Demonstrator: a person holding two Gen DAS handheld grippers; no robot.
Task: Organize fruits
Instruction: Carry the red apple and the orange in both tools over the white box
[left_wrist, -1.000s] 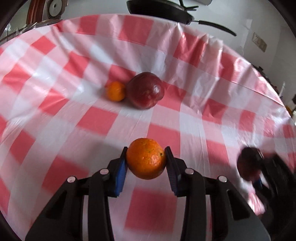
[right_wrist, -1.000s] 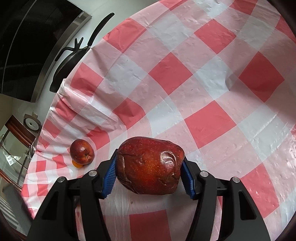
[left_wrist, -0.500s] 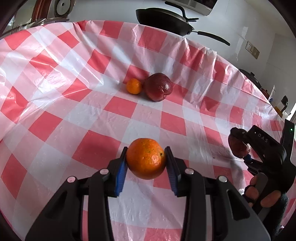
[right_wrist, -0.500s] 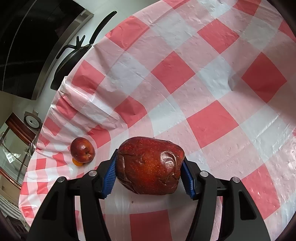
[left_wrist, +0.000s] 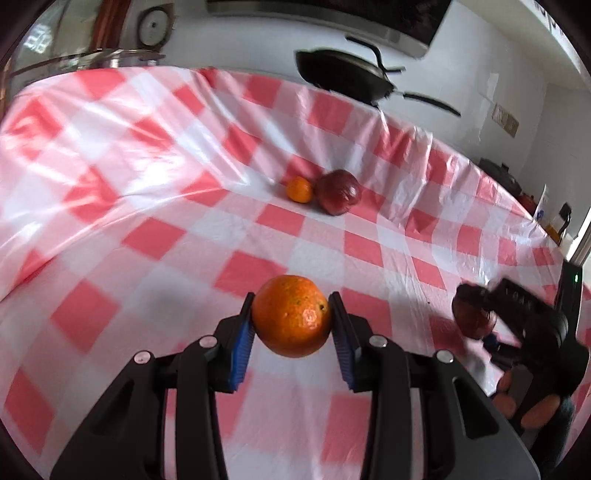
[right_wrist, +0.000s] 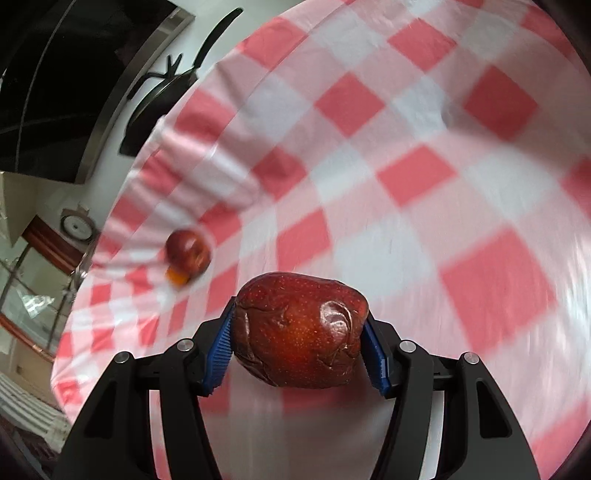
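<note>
**An orange in my left, a wrinkled apple in my right**

Closest to me, my left gripper (left_wrist: 291, 323) is clamped on an orange (left_wrist: 291, 316), its blue pads (left_wrist: 242, 350) pressed to either side of the fruit, which hangs clear above the red-and-white checked tablecloth (left_wrist: 147, 236). My right gripper (right_wrist: 299, 332) is closed the same way on a dark red apple with creased, wrinkled skin (right_wrist: 301, 328), held between its blue pads (right_wrist: 219, 354) above the cloth. From my left wrist camera I can see that right gripper off to the right side with the apple in it, blurred, my fingers (left_wrist: 535, 415) wrapped around the handle.

Farther out on the cloth, near its back edge, lie a small orange (left_wrist: 299, 189) and a second red apple (left_wrist: 338, 192), side by side and touching or nearly so. Beyond the table's edge, a black frying pan (left_wrist: 343, 75) sits against the white wall (left_wrist: 240, 44), its handle pointing right.
</note>
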